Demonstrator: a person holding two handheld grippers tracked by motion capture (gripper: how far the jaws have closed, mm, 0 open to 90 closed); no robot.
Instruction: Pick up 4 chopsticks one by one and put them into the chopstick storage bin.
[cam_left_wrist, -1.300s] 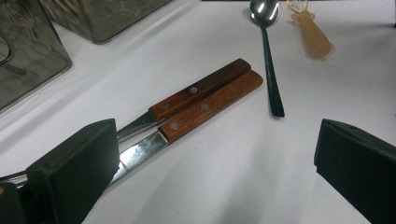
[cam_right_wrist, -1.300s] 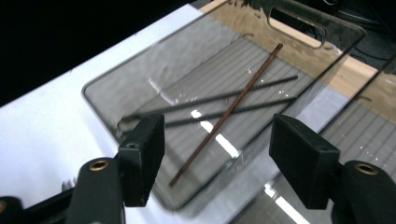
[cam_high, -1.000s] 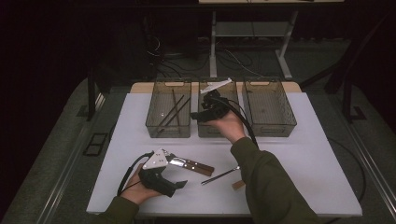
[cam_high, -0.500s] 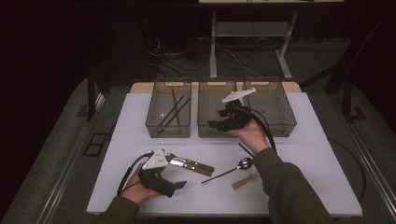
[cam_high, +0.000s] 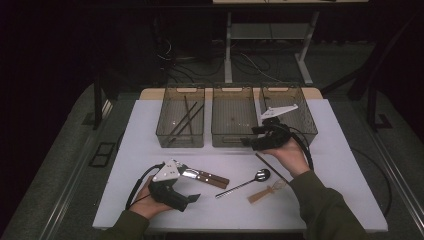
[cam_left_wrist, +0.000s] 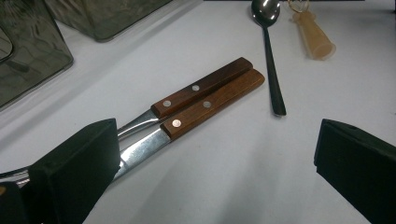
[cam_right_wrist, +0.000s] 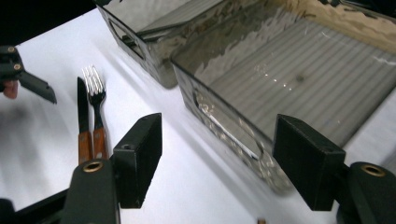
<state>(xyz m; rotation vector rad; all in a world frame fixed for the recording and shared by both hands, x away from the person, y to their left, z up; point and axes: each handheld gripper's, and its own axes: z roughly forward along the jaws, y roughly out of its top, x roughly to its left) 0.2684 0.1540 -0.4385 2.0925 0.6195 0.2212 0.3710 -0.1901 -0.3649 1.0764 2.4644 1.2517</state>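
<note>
White tabletop (cam_high: 345, 165), dark room around it. Nearest, at the left: left gripper (cam_high: 192, 200) rests low on the table in the person's hand, jaws apart, nothing between them. In the left gripper view its left jaw sits just beside the blades of a wood-handled knife (cam_left_wrist: 212, 100) and fork (cam_left_wrist: 201, 87), which lie side by side, touching along the handles. No contact visible between jaw and cutlery.

Right of those, a metal spoon (cam_high: 245, 182) lies diagonally, bowl toward the far right. Just right of it, a small tan wooden piece (cam_high: 262, 192). A thin dark stick (cam_high: 270, 166) lies beyond the spoon, near the right hand.

Farther: right gripper (cam_high: 248, 144) held above the table just in front of the middle bin (cam_high: 234, 141), jaws apart, empty.

Far row: three clear bins side by side. Left bin (cam_high: 180, 140) holds dark chopsticks (cam_high: 187, 119). Right bin (cam_high: 300, 107) sits behind the right gripper.
</note>
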